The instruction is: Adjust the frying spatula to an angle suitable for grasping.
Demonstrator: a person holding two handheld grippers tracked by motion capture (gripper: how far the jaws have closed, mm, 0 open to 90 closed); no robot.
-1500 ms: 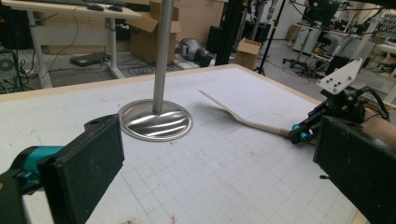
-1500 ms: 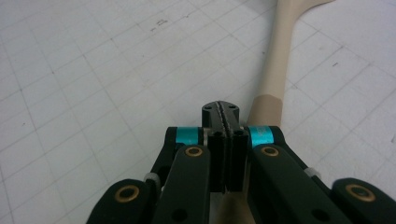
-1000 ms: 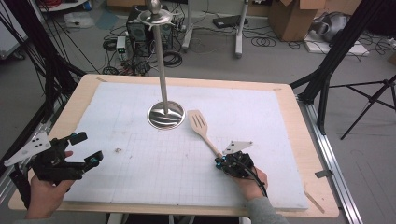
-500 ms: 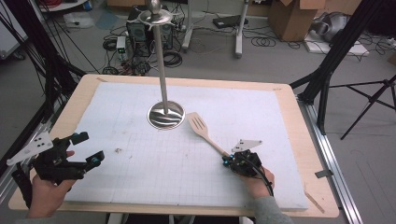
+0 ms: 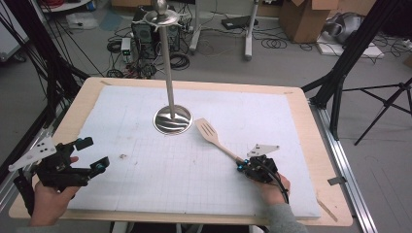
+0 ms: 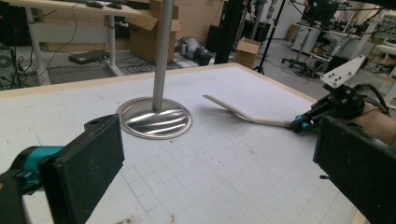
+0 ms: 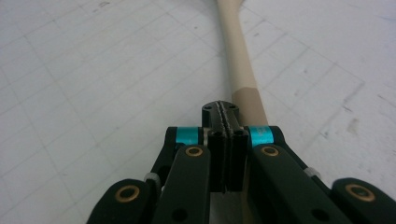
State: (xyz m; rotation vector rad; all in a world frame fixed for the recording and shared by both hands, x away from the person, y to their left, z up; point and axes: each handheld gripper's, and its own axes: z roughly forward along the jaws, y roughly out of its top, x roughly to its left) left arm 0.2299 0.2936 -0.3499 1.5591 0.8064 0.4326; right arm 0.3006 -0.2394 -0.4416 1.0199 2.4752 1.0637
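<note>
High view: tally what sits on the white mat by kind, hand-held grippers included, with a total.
Wooden slotted spatula: 1
Steel stand with round base: 1
Hand-held grippers: 2, left gripper and right gripper
Total: 4

pale wooden spatula (image 5: 210, 134), silver stand base (image 5: 172, 119), white gridded mat (image 5: 175, 165)

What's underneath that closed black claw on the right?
The right gripper, its jaws shut with nothing between them, sits over the wooden spatula's handle end, which passes beneath it. The handle's tip and any contact are hidden under the gripper.
</note>
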